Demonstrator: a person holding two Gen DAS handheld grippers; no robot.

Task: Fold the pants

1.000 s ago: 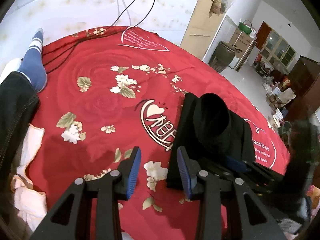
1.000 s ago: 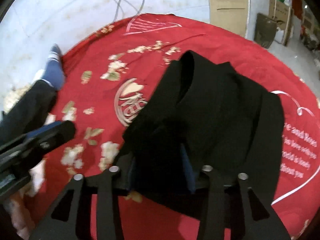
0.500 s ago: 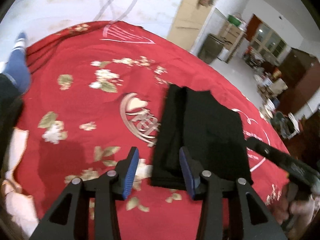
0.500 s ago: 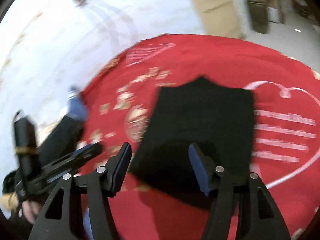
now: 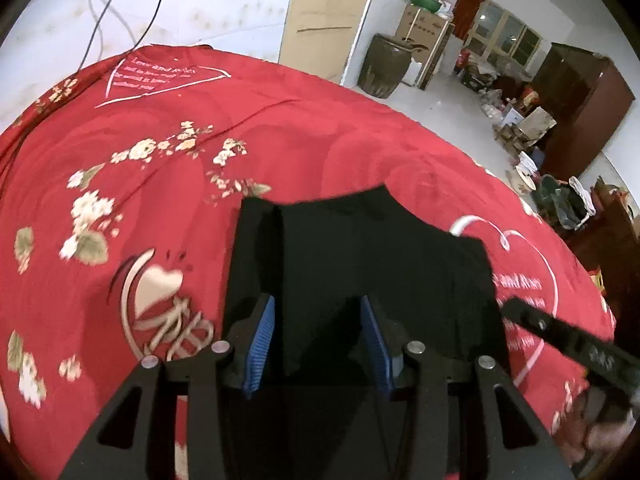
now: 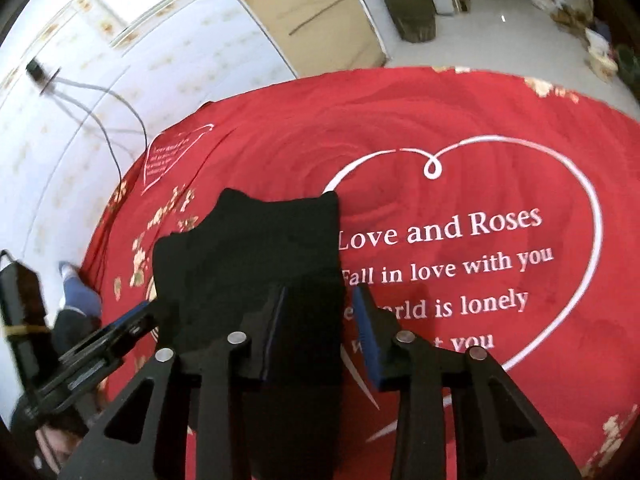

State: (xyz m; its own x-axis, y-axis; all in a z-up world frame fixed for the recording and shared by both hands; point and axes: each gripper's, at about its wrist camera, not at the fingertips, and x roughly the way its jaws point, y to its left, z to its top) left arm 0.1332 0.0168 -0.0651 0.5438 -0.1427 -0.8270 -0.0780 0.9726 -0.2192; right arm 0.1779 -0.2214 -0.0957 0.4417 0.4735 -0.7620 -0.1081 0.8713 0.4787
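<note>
The black pants [image 5: 360,256] lie folded flat in a compact rectangle on the red bedspread [image 5: 160,200]. My left gripper [image 5: 318,334] is open and empty, hovering over the near edge of the pants. My right gripper [image 6: 320,324] is open and empty over the right edge of the pants [image 6: 256,252], its left finger above the cloth and its right finger above the bedspread. The right gripper's arm shows at the right in the left wrist view [image 5: 568,336]. The left gripper shows at the left in the right wrist view [image 6: 100,344].
The red bedspread [image 6: 440,140] has flower prints and a white heart with lettering [image 6: 460,240]. A person's leg in a blue sock [image 6: 78,296] is at the bed's left edge. Black cables [image 5: 100,20] hang on the white wall. Boxes and a dark jar [image 5: 384,68] stand beyond the bed.
The right gripper let go of the pants fold, which dropped flat, and opened. Both grippers swung rightward over the pants; the left gripper now hovers above the near edge.
</note>
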